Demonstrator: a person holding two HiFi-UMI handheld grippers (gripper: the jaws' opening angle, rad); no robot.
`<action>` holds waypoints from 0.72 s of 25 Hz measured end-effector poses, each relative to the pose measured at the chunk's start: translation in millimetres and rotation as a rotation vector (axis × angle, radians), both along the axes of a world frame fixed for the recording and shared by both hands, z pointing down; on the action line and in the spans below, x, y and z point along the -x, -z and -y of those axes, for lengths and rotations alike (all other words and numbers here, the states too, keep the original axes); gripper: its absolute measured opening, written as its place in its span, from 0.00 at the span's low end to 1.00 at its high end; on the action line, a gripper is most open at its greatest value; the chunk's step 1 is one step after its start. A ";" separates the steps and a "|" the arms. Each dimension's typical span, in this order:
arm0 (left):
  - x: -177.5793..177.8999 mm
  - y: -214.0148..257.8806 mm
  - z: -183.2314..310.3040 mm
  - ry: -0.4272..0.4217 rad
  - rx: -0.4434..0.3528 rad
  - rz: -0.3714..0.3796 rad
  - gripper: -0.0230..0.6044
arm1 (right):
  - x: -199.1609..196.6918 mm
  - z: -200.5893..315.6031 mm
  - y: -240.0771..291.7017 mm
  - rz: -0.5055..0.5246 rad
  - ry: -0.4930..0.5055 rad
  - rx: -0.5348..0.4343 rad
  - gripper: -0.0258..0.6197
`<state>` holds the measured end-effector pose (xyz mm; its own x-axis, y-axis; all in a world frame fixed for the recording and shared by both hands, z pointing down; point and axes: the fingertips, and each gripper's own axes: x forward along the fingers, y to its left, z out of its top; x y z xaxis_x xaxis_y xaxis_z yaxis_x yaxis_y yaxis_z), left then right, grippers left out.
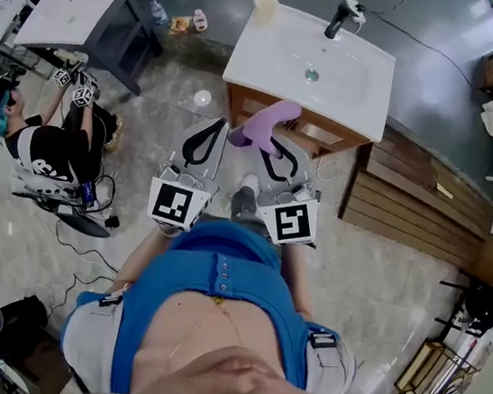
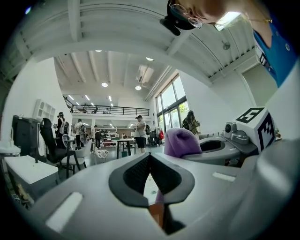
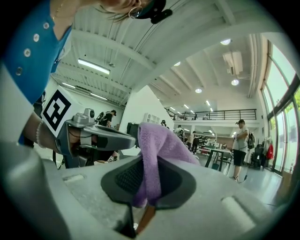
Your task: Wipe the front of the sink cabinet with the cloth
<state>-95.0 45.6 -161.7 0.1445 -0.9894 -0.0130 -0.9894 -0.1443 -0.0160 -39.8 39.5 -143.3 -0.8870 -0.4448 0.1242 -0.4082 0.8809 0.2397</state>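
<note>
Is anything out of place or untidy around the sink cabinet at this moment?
Slightly. A bottle and small packets lie on the floor to the left of the sink cabinet, and a white disc lies near its front. Nothing looks spilled.

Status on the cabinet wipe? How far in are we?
Done: right gripper is shut on the purple cloth. In hand: cloth is held up by the sink cabinet; contact with its wooden front can't be confirmed. Left gripper is shut, empty. Left: the wiping itself.
</note>
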 end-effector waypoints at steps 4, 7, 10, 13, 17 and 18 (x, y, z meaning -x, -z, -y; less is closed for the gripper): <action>-7.8 -7.8 40.5 0.008 0.020 0.014 0.04 | -2.2 33.7 2.1 0.003 0.041 -0.007 0.13; -8.7 -5.9 62.2 0.025 0.015 0.026 0.04 | -4.2 55.6 -2.6 0.018 0.052 0.013 0.13; -5.2 -5.8 70.5 0.047 0.025 0.024 0.04 | -3.3 73.2 -8.3 0.022 0.051 0.032 0.13; 7.4 -13.2 74.7 0.074 0.039 0.024 0.04 | 0.7 85.3 -10.5 0.021 0.040 0.043 0.13; 26.3 -21.6 85.2 0.088 0.037 0.010 0.04 | 8.1 97.5 -13.6 0.008 0.027 0.048 0.13; 30.6 -20.7 87.6 0.085 0.042 0.003 0.04 | 11.4 100.3 -15.0 -0.002 0.023 0.049 0.13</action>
<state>-125.6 -42.0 -141.0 0.0601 -0.9978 0.0292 -0.9981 -0.0605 -0.0150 -51.2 -60.8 -128.3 -0.8964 -0.4180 0.1473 -0.3875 0.9006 0.1971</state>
